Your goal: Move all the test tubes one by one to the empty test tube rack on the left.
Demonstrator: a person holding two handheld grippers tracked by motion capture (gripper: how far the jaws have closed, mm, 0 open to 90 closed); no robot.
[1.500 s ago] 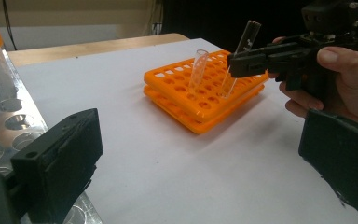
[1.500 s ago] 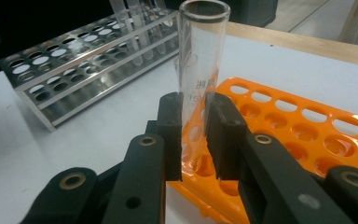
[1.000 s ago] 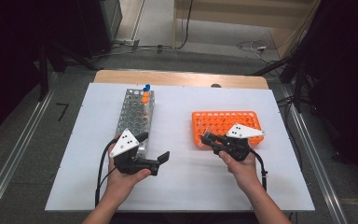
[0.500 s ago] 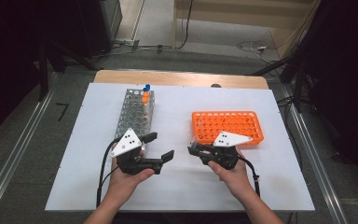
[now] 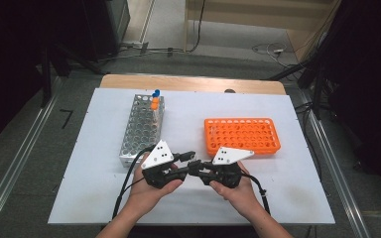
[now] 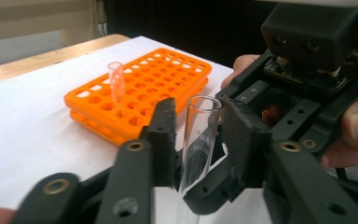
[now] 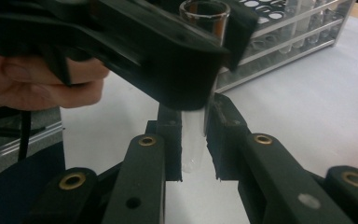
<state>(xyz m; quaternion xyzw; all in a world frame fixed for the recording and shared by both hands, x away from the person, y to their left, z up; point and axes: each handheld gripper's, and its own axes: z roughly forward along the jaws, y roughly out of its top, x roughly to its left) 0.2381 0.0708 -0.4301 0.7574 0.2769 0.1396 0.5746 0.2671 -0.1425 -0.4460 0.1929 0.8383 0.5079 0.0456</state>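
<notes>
A clear glass test tube (image 6: pixel 203 135) stands upright between both grippers near the table's front middle. In the right gripper view my right gripper (image 7: pixel 195 116) is shut on the tube's lower part (image 7: pixel 194 149). My left gripper (image 6: pixel 198 116) has just been closing and now its pads press on the tube near its open top. From above, the left gripper (image 5: pixel 191 159) and the right gripper (image 5: pixel 199 168) meet tip to tip. An orange rack (image 5: pixel 241 135) lies to the right, with one clear tube (image 6: pixel 116 86) standing in it.
A metal wire rack (image 5: pixel 141 129) stands at the left, holding tubes with a blue and an orange cap (image 5: pixel 155 100) at its far end. The white table top (image 5: pixel 297 198) has bare room along the front and right. A wooden edge (image 5: pixel 193 82) runs along the back.
Both hands have moved toward each other to the front middle. The left jaws, open before, have closed around the tube that the right gripper holds.
</notes>
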